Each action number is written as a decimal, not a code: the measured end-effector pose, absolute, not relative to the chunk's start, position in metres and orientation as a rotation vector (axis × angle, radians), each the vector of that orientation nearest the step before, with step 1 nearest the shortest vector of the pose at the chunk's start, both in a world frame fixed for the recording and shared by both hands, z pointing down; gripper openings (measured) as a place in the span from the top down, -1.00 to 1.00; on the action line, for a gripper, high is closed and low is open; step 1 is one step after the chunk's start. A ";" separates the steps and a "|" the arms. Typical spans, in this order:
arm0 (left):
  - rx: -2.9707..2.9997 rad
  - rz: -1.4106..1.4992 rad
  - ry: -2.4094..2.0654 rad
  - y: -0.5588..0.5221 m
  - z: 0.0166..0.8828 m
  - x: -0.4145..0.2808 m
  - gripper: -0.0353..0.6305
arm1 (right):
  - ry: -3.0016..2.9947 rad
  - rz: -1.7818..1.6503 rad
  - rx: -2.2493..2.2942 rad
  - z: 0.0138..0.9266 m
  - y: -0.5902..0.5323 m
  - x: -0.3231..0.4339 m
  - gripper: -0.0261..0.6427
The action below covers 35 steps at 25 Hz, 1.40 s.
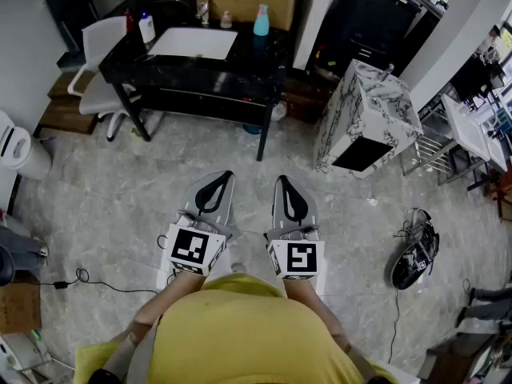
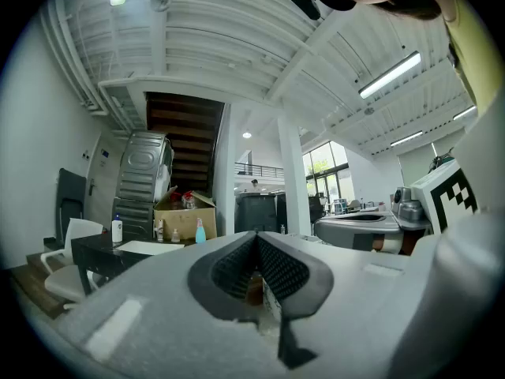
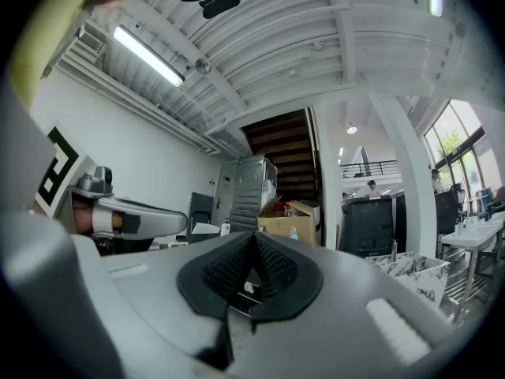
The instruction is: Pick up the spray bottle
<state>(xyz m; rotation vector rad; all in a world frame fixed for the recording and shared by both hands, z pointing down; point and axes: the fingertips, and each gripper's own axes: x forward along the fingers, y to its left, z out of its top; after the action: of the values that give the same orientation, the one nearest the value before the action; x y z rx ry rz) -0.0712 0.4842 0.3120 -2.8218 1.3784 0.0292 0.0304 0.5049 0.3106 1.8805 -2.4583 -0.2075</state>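
Standing on a pale stone floor (image 1: 120, 182), facing a black desk (image 1: 240, 64) from well back. Holding the left gripper (image 1: 222, 179) and the right gripper (image 1: 284, 184) low in front of the body, level, side by side and close together, with both tips aimed toward the desk. Keeping the forearms drawn in beside a yellow shirt (image 1: 240, 326), hands hidden behind the marker cubes.

Clenching the left jaws, pads meeting at the tips, with nothing gripped. Clenching the right jaws the same way, also on nothing.

Leaving the spray bottle (image 1: 262, 20), teal with a white top, untouched and upright at the desk's far edge, toward its far right corner. Just in front of a cardboard box (image 1: 240, 2) there, and well apart from both grippers.

Sharing the desk with a white bottle (image 1: 146, 28) near the far left corner and a flat white panel (image 1: 192, 44) between the two bottles. Flanked by a white chair (image 1: 96, 58) off the desk's left edge and a marble-patterned cabinet (image 1: 364, 110) off its right.
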 end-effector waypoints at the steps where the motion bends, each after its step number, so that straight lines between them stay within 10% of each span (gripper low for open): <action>1: -2.823 0.038 1.364 0.475 0.313 -0.070 0.90 | -2.460 -0.216 1.892 0.311 0.497 0.030 0.92; 35: -2.973 0.027 1.172 0.155 0.348 -0.088 0.90 | -2.420 -0.146 1.925 0.344 0.174 -0.001 0.62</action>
<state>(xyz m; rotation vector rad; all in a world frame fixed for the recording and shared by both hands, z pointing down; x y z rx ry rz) -0.0882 0.1549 0.3478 -2.9733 1.1716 0.0270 -0.0012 0.1735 0.3436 1.9250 -2.4195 -0.1463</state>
